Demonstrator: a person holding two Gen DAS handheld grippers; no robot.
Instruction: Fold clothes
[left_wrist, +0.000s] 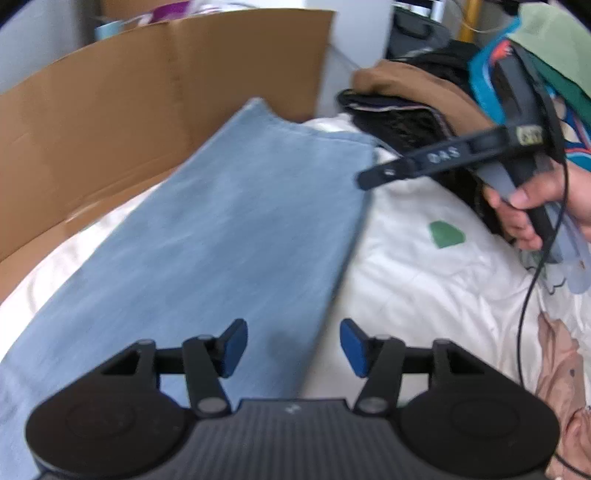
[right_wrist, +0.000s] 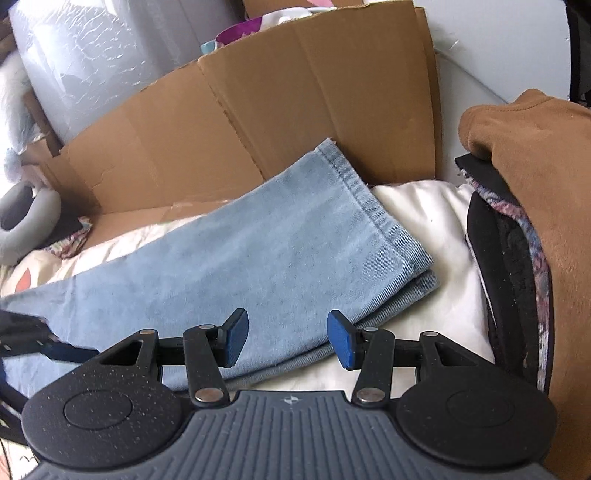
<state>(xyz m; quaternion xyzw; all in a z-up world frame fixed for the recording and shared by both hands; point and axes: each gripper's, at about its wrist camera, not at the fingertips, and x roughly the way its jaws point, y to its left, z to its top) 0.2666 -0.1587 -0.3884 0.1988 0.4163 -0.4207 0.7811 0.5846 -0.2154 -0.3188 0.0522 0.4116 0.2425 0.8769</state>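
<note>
Both your left claw (left_wrist: 293, 347) and right claw (right_wrist: 286, 339) are spread, pinching nothing; the jeans (right_wrist: 258, 254) could unfold if you snag that hem at 1 o'clock.

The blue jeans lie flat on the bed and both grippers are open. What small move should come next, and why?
Probably lower the right gripper onto the hem end of the jeans and pinch it. The legs already lie stacked, one hem over the other, both grippers hold nothing, and the left gripper hovers over the nearer part of the cloth. Lifting the hems toward it would fold the jeans shorter.
</note>
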